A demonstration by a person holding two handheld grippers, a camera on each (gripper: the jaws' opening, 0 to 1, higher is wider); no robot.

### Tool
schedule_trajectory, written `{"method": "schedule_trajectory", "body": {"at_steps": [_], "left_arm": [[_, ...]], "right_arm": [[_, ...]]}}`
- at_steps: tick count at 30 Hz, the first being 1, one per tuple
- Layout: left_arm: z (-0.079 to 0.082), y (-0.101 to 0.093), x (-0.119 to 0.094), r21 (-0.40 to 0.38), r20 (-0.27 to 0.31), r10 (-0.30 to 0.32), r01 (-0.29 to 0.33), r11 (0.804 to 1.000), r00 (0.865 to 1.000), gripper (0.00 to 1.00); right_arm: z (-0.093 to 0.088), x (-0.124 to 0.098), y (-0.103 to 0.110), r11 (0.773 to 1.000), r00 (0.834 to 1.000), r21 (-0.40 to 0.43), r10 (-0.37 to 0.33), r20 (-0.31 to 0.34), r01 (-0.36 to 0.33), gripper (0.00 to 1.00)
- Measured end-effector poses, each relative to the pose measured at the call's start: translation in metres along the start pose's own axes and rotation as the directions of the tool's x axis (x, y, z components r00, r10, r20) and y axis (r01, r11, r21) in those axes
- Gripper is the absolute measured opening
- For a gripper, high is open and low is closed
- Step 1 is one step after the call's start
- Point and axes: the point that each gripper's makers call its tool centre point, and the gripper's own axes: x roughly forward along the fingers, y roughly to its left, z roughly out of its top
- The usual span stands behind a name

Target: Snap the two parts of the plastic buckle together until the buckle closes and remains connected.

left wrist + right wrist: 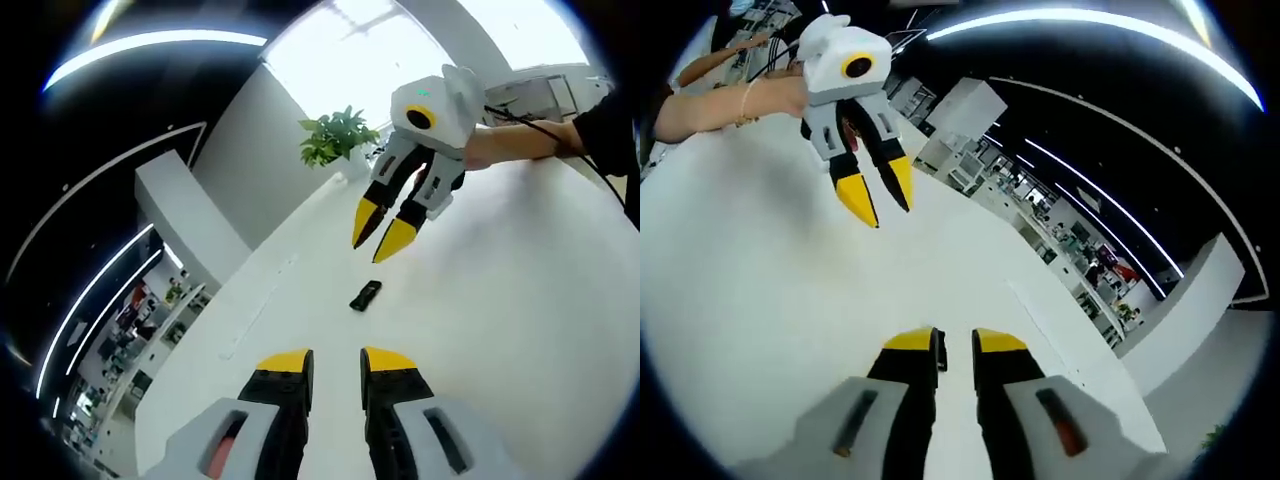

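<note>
So we've got both grippers hanging over the white table (520, 300) with nothing in either one. In the left gripper view, our left gripper (336, 362) sits near with its yellow-tipped jaws a little apart, and the right gripper (385, 232) is further out, jaws also slightly apart and pointing down at the table. The buckle (365, 296) is the small dark thing lying flat on the table between the two, just below the right gripper's tips and clear of both. Honestly it's too small from here to tell if we're looking at both halves or just one, or whether they're already lined up. In the right gripper view we see the left gripper (880, 203) opposite us over bare tabletop. Biggest risk from here, we think: the piece is thin and the surface looks slick, so a slightly off pinch could skate it away or flip it, and misaligned halves just won't click.
</note>
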Motion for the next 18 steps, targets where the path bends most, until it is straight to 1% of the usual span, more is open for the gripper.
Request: {"method": "schedule_trajectory", "body": {"at_steps": [6,8,12,18], "left_arm": [[0.0009,0.0008,0.0002,0.003,0.0,0.006,-0.006,1.0,1.0,0.18],[0.0016,0.0009,0.0,0.003,0.001,0.008,-0.008,1.0,1.0,0.18],[0.0035,0.0017,-0.001,-0.002,0.009,0.011,-0.011,1.0,1.0,0.18],[0.0052,0.0027,-0.0015,0.004,0.007,0.02,-0.02,1.0,1.0,0.18]], "right_arm": [[0.0033,-0.0005,0.0005,1.0,1.0,0.023,-0.001,0.013,0.001,0.13],[0.0037,-0.001,-0.0015,0.999,1.0,0.042,-0.011,0.015,0.011,0.13],[0.0038,-0.0024,-0.0049,0.999,1.0,0.048,-0.027,0.012,0.027,0.13],[0.0007,-0.0039,-0.007,0.998,0.999,0.052,-0.039,-0.01,0.039,0.13]]}}
